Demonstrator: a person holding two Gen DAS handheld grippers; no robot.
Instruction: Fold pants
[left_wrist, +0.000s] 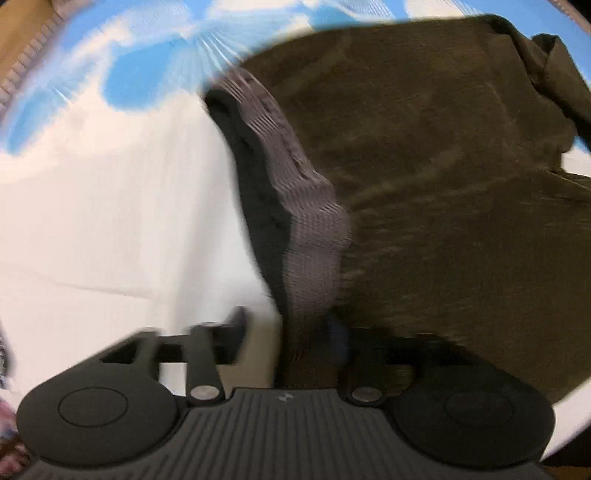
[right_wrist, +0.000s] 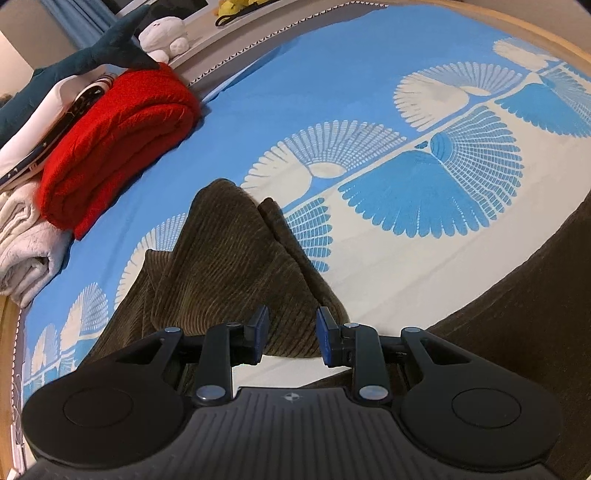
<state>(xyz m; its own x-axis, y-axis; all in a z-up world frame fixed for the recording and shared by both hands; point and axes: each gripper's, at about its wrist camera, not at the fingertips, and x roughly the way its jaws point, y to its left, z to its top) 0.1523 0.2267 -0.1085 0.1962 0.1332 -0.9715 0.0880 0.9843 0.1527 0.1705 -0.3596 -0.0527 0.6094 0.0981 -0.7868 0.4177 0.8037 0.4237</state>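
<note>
The brown corduroy pants (right_wrist: 229, 273) lie on a bed spread with a blue and white fan-patterned sheet (right_wrist: 369, 92).

In the right wrist view, the right tongs (right_wrist: 291, 338) point steeply down at a raised, peaked fold of the corduroy. The blue pads (right_wrist: 261, 326) stand partly apart on either side of the fold's lower edge; the cloth runs between them, but whether they pinch it cannot be told. A second stretch of the pants lies to the right of these tongs. Far off to their upper left sit a folded red blanket (right_wrist: 118, 140), pale folded linens (right_wrist: 26, 240) and a plush shark (right_wrist: 92, 55).

The left wrist view is blurred. The left tongs (left_wrist: 291, 343) hang with fingers apart over the grey ribbed waistband (left_wrist: 306, 229), which seems to run between them without being pinched. The brown cloth spreads up and to their right.
</note>
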